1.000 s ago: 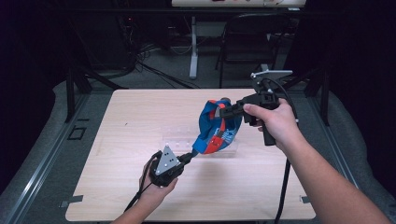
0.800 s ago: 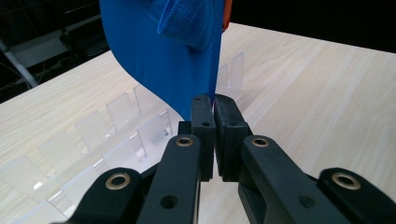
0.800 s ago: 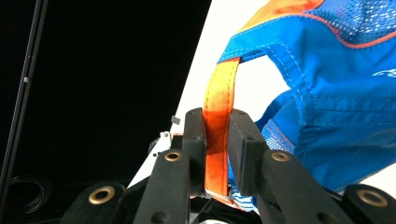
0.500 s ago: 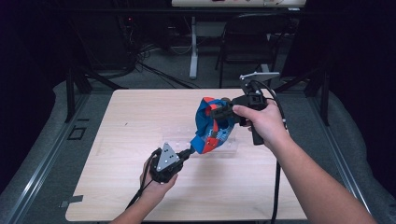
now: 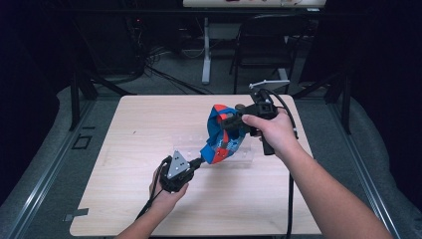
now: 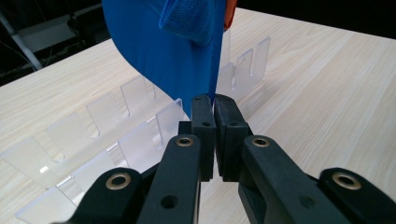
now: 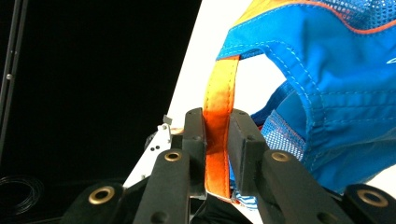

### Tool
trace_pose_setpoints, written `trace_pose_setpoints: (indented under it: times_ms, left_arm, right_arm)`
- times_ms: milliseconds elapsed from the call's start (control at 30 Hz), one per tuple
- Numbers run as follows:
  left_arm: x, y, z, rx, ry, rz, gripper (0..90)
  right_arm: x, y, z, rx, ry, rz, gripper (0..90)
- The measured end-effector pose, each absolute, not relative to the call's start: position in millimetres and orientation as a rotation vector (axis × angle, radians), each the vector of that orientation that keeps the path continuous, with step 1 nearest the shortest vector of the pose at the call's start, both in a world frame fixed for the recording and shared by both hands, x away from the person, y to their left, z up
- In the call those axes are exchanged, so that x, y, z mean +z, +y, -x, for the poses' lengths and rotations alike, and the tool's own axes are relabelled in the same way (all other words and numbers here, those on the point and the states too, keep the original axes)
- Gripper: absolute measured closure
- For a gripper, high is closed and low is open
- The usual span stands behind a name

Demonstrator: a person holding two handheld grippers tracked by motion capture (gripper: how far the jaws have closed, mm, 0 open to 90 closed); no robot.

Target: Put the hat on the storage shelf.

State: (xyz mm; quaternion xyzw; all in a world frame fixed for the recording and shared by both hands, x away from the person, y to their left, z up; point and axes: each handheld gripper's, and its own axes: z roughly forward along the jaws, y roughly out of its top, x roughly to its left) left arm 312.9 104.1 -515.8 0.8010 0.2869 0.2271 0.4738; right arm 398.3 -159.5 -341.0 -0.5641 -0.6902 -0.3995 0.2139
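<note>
A blue, orange and red mesh fabric item [image 5: 222, 135] hangs stretched between my two grippers above the middle of the wooden table [image 5: 124, 144]. My left gripper [image 5: 198, 162] is low near the table and shut on the item's lower blue edge [image 6: 159, 60]; the left gripper view shows its tips [image 6: 214, 103] pinching the cloth. My right gripper [image 5: 232, 122] is higher and to the right. It is shut on an orange strap [image 7: 220, 88] of the item [image 7: 336, 93], with its tips [image 7: 217, 122] on either side of the strap.
A clear slotted plastic rack [image 5: 245, 156] lies flat on the table under the fabric item, its upright dividers [image 6: 116, 135] just past my left jaws. Beyond the far edge stand a dark chair [image 5: 259, 55] and a desk leg [image 5: 206, 50], with cables on the floor.
My right hand has moved left and slightly down with the strap, bringing the fabric item's top closer over the rack. The left hand has stayed put.
</note>
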Motion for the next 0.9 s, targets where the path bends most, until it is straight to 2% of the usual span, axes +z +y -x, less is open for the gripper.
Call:
trace_pose_setpoints:
  times_ms: [900]
  left_arm:
    - [-537,102,-325,0.488,0.765,-1.974,88.3]
  right_arm:
    - [-379,-161,-412,-1.049,-1.855,1.608,78.0]
